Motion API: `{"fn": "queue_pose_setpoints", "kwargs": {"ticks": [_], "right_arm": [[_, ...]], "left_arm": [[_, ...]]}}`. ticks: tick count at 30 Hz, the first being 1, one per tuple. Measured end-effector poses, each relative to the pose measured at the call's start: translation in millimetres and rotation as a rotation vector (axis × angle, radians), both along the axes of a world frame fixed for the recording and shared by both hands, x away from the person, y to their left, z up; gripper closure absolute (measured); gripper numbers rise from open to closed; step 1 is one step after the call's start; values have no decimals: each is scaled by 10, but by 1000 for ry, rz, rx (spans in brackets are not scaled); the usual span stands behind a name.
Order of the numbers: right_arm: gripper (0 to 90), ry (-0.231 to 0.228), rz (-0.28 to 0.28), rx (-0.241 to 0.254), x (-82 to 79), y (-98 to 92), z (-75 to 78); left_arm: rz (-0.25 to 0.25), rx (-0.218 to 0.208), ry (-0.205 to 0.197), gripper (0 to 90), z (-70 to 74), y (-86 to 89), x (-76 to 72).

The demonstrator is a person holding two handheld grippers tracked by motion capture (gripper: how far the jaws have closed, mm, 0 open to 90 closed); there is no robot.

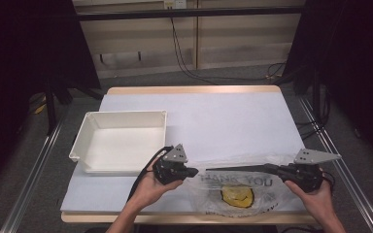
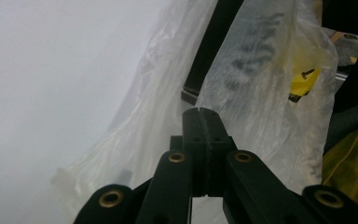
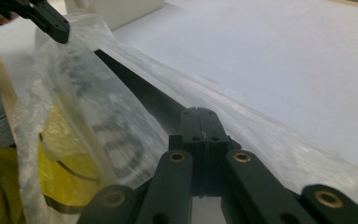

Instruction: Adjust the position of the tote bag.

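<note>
A clear plastic bag (image 1: 233, 194) printed with "THANK YOU" and a yellow smiley hangs over the table's front edge. Its top edge is stretched between my two grippers and lifted a little off the table. My left gripper (image 1: 195, 171) is shut on the bag's left top corner, and my right gripper (image 1: 268, 168) is shut on the right end of that edge. In the left gripper view the shut jaws (image 2: 199, 112) sit against the crinkled bag (image 2: 261, 93). In the right gripper view the shut jaws (image 3: 199, 111) point along the bag (image 3: 98, 121) toward the left gripper (image 3: 56, 25), which pinches the far corner.
A shallow white tray (image 1: 126, 114) stands on the left of the table, just behind my left hand. A white sheet (image 1: 223, 116) covers the tabletop. Metal rails run along both sides of the table, and cables lie on the floor beyond it.
</note>
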State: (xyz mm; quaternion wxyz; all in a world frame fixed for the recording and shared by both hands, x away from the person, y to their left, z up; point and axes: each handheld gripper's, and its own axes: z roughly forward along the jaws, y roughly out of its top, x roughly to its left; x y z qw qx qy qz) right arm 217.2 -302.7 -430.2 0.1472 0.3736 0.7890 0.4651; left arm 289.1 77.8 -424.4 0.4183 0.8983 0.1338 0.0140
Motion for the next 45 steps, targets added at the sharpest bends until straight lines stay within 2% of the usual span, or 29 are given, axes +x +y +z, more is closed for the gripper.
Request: {"fn": "queue_pose_setpoints", "kwargs": {"ticks": [3, 6, 10, 11, 14, 17, 19, 20, 22, 23, 25, 26, 28, 30, 31, 32, 33, 34, 35, 37, 38, 42, 43, 45], "right_arm": [[900, 1, 30, 0, 30, 106, 21], [900, -1, 56, 14, 73, 221, 56], [900, 14, 110, -4, 141, 440, 38], [900, 13, 117, -11, 160, 480, 29], [900, 25, 116, -9, 223, 555, -14], [900, 35, 142, -14, 212, 614, -57], [900, 43, 163, -23, 169, 646, -81], [900, 42, 173, -24, 144, 658, -91], [900, 46, 190, -22, 90, 674, -106], [900, 47, 192, -24, 65, 686, -115], [900, 47, 210, -17, 25, 697, -132], [900, 50, 214, -15, 10, 705, -142], [900, 57, 225, -26, -22, 724, -171], [900, 73, 241, -39, -61, 752, -216], [900, 79, 248, -42, -75, 761, -243], [900, 86, 253, -46, -86, 767, -267], [900, 91, 250, -48, -94, 769, -288], [900, 93, 250, -46, -97, 770, -311], [900, 98, 249, -48, -98, 774, -335], [900, 114, 253, -58, -104, 788, -381], [900, 118, 253, -62, -104, 792, -401], [900, 128, 251, -73, -109, 809, -462], [900, 134, 255, -80, -110, 818, -483], [900, 139, 257, -92, -114, 828, -504]], "left_arm": [[-13, -10, -7, 900, 65, -87, 48], [-25, -35, 8, 900, 109, -219, 131], [-39, -14, 29, 900, 64, -410, 213], [-46, -22, 34, 900, 35, -453, 219], [-80, -9, 42, 900, -15, -545, 182], [-123, -1, 53, 900, -27, -585, 113], [-118, 13, 47, 900, -5, -584, 126], [-109, -8, 56, 900, -7, -583, 153], [-94, -11, 72, 900, 7, -585, 234], [-80, -41, 80, 900, -16, -605, 273], [-68, -11, 93, 900, -22, -643, 334], [-67, -20, 91, 900, -39, -668, 363], [-61, -11, 95, 900, -56, -717, 403], [-63, 23, 105, 900, -84, -772, 447], [-60, 22, 109, 900, -110, -797, 472], [-55, 45, 114, 900, -113, -813, 498], [-47, 27, 125, 900, -143, -837, 519], [-37, 29, 132, 900, -164, -861, 529], [-58, 34, 139, 900, -193, -881, 555], [-49, 54, 146, 900, -255, -931, 558], [-54, 95, 142, 900, -270, -945, 570], [-66, 106, 158, 900, -366, -992, 599], [-56, 128, 153, 900, -365, -997, 605], [-54, 135, 163, 900, -405, -1014, 613]]}}
